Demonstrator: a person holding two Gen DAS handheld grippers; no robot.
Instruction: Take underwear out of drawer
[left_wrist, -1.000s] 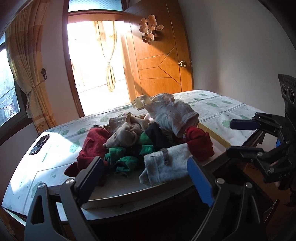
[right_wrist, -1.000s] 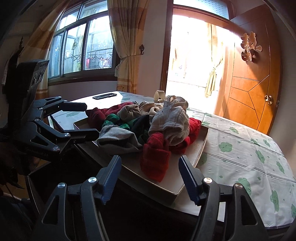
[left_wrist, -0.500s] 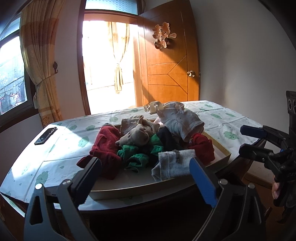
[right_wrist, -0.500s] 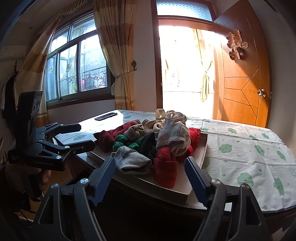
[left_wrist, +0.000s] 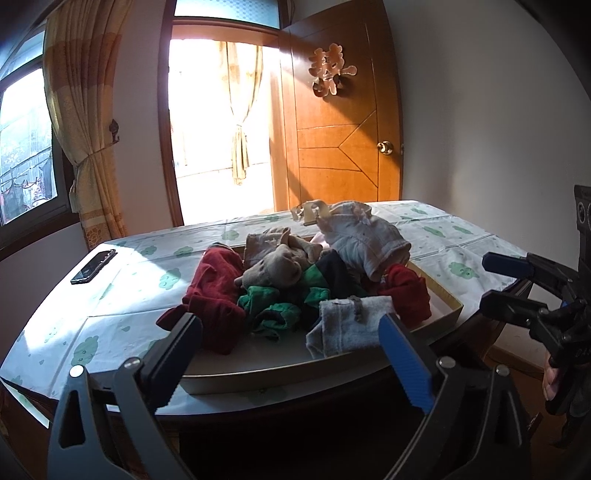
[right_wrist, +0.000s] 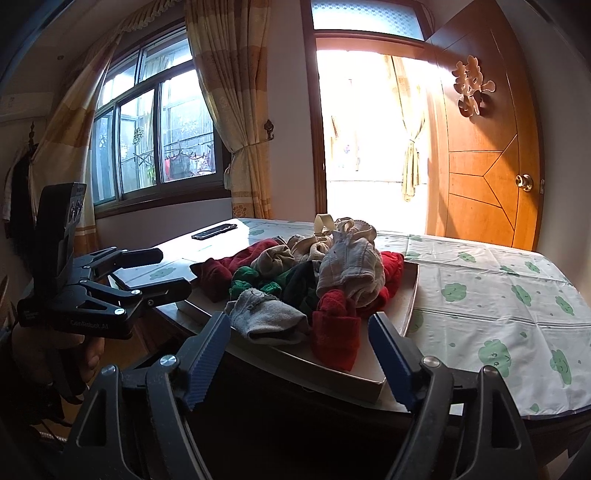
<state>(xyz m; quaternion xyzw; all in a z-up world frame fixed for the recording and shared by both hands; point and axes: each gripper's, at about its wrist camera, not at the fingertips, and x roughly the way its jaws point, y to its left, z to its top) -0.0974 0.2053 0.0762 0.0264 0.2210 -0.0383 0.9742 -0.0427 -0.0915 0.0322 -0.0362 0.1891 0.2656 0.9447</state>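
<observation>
So the underwear (left_wrist: 306, 280) is all heaped up in a shallow drawer (left_wrist: 280, 369) sitting on the bench (left_wrist: 110, 291) with the green-cloud cover, with a phone (left_wrist: 93, 266) well off toward the window side. The left tool (left_wrist: 290, 354) and right tool (right_wrist: 299, 354) both hover just short of the drawer's near edge. Each has its jaws spread apart with nothing between them, and the right one's have just been opening wider.

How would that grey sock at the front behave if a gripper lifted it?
The grey sock lies crumpled and flat, so it would probably droop limply. It looks thin, likely light. Its fuzzy knit seems unlikely to slip, but it overlaps the green piece, which might drag along.
</observation>
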